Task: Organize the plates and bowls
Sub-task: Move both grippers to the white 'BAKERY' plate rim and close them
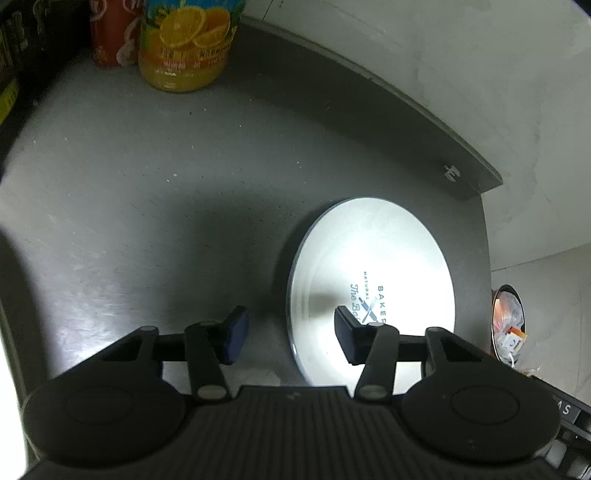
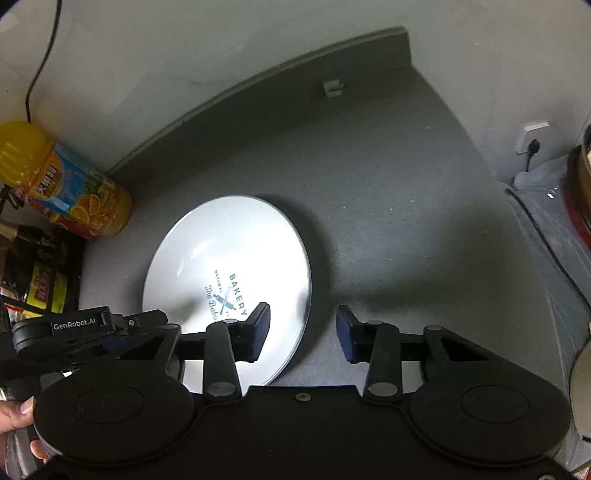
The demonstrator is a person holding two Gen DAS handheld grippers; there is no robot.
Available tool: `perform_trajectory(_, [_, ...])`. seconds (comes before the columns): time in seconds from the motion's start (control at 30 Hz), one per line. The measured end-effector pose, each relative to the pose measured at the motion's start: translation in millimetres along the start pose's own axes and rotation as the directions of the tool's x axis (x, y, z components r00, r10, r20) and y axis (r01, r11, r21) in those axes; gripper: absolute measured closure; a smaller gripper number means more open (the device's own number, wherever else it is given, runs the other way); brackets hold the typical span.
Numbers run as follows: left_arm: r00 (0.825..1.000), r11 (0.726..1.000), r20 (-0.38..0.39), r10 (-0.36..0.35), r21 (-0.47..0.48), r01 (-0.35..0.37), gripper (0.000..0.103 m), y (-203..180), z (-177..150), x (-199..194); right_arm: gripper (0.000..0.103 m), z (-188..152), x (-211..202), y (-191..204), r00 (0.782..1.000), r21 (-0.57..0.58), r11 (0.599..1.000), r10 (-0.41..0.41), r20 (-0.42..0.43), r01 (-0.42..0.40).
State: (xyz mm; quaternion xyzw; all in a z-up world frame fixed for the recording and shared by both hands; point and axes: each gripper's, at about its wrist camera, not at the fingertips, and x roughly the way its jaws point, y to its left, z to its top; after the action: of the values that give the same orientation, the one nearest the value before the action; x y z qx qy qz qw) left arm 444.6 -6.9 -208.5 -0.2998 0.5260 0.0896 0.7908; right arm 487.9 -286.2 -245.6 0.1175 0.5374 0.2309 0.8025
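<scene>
Dim scene; white plate (image 1: 373,258) overexposed, glaring. Soft gripper shadows across grey countertop (image 1: 147,184). Strong fisheye bending, dark corners.

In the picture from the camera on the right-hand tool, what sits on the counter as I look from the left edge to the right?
Dark packets with yellow labels → orange juice bottle → white bakery plate → small wall clip → wall socket with a plug.

orange juice bottle (image 1: 184,44) | red can (image 1: 110,33) beside it | wall socket (image 2: 532,142)
</scene>
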Motion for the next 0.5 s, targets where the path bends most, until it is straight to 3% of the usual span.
perform_trajectory(0.2, [1.0, 0.999, -0.011, 0.005, -0.038, -0.006, 0.075, 2, 2, 17, 0.072, 9, 21, -2, 0.999, -0.005, 1.0, 0.026, -0.047, -0.026])
perform_trajectory(0.5, [1.0, 0.999, -0.011, -0.007, -0.048, 0.007, 0.088, 3, 2, 28, 0.078, 11, 38, 3, 0.995, -0.042, 0.998, 0.05, -0.081, -0.054])
